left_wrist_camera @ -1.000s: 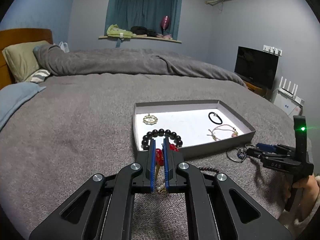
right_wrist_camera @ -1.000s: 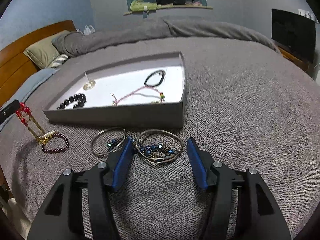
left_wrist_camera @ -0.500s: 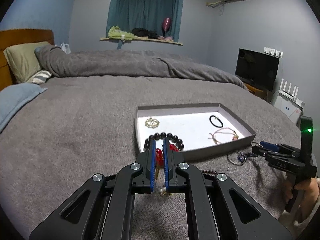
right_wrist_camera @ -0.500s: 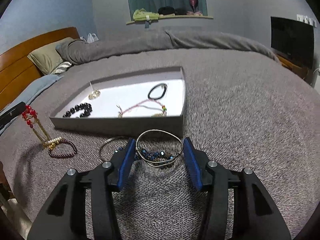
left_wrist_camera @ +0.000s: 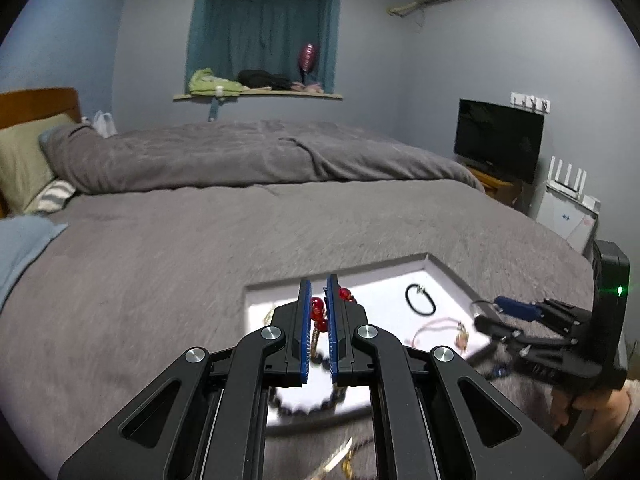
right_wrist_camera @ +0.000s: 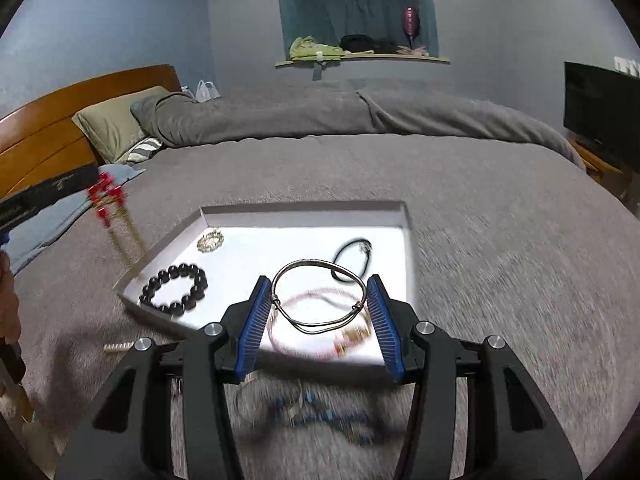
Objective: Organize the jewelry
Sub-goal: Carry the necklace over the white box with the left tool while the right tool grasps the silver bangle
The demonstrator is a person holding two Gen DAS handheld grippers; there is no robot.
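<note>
A shallow grey tray with a white floor lies on the grey bedspread. It holds a black bead bracelet, a gold pendant, a black hair tie and a pink cord bracelet. My right gripper is shut on a silver wire bangle, held above the tray's near edge. My left gripper is shut on a red bead and gold chain necklace, lifted over the tray; it also shows in the right wrist view.
A blue bead bangle lies blurred on the bedspread under my right gripper. A small gold piece lies left of the tray. Pillows and a rolled duvet lie at the bed's far side. A TV stands to the right.
Both grippers rose from the bedspread and moved over the tray. The right one closed on the silver bangle and lifted it; the left carried the red necklace up.
</note>
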